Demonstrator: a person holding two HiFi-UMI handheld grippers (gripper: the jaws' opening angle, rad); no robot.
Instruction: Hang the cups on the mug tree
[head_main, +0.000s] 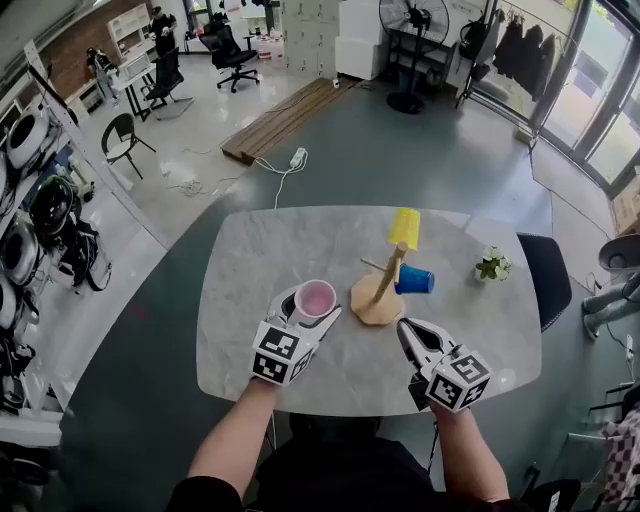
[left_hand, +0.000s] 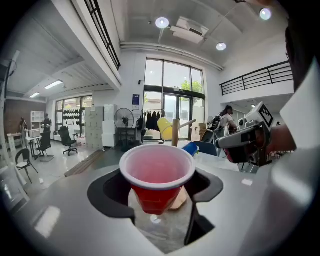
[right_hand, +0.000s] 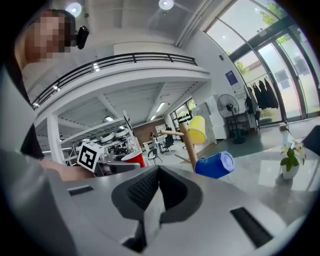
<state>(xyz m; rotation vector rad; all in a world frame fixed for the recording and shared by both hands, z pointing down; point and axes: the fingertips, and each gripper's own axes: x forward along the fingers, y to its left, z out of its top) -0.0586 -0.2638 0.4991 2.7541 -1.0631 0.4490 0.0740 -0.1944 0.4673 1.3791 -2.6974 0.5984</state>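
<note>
- Left gripper view: left gripper jaws clamp the red cup by its wall, over the table.
- Cup looks light, thin and crushable, so grip it gently.
- Right gripper jaws together, empty.
- Tree beyond carries yellow cup and blue cup.

Open-plan office: swivel chairs, mezzanine railing, tall glass doors.

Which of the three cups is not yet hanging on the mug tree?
The red cup, held upright in the left gripper; the yellow cup and the blue cup already hang on the mug tree.
</note>
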